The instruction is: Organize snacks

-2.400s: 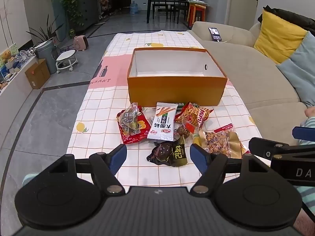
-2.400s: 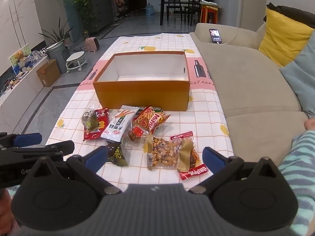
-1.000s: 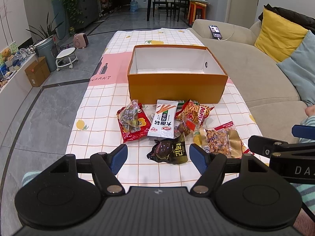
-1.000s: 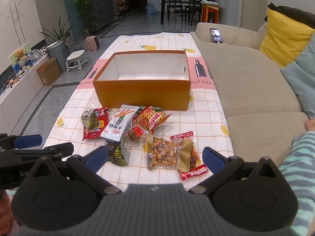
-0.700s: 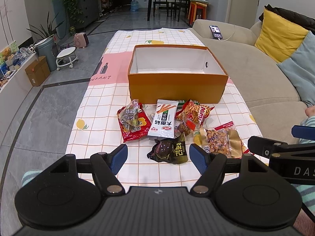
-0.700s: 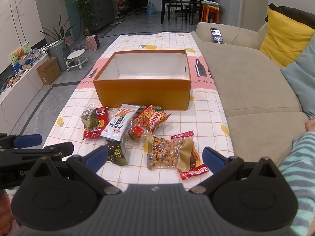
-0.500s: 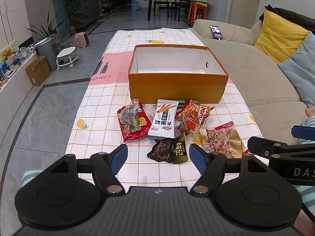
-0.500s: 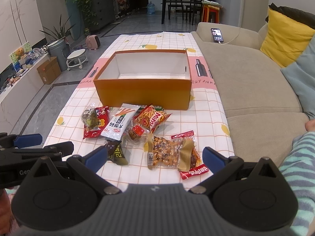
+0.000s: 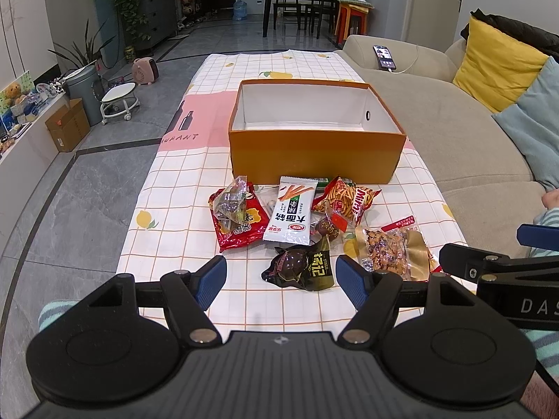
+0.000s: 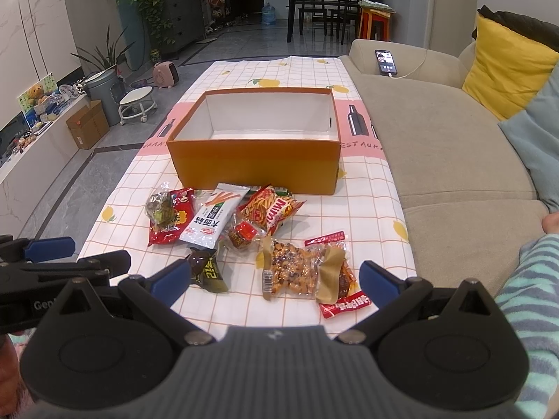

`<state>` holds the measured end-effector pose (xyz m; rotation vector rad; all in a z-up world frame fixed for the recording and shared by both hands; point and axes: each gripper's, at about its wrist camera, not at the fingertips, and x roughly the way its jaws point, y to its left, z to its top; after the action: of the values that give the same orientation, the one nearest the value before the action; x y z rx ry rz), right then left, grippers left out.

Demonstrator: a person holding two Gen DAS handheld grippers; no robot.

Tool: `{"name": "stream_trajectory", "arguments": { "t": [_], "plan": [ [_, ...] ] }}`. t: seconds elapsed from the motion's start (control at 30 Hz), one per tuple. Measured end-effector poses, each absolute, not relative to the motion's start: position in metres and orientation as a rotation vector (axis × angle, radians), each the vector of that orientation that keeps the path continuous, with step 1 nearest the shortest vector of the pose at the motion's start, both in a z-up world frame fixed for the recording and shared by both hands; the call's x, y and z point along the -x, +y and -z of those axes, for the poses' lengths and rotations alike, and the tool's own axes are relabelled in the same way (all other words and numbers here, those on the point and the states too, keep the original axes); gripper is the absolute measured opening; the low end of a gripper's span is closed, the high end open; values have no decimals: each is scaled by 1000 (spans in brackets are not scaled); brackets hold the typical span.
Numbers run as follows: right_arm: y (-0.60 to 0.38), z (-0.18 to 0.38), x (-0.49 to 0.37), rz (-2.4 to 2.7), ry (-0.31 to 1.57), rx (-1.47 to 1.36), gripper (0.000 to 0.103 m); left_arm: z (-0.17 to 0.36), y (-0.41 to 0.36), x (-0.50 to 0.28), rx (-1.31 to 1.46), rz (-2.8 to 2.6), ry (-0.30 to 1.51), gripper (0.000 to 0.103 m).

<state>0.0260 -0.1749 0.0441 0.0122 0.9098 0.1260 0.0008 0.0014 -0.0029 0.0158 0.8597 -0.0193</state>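
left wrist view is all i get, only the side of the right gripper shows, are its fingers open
observer: Yes. The right gripper has its fingers spread wide and holds nothing. The nut pack lies on the cloth just ahead of it.
operator: what's the red bit by the nut pack
observer: A red sachet. It lies partly under the nut pack's right end, and its near end sticks out towards the gripper.
operator: anything on the cloth right of the box
observer: Only a printed bottle on the pink band beside the orange box. No snack is there.
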Motion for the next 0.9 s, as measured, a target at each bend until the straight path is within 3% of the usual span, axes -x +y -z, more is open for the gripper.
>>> {"name": "stream_trajectory", "arguments": {
  "t": [0.9],
  "plan": [
    [-173,-41,-26,-131,916,-14,99,7,2,1,1,45,875,83]
  ]
}}
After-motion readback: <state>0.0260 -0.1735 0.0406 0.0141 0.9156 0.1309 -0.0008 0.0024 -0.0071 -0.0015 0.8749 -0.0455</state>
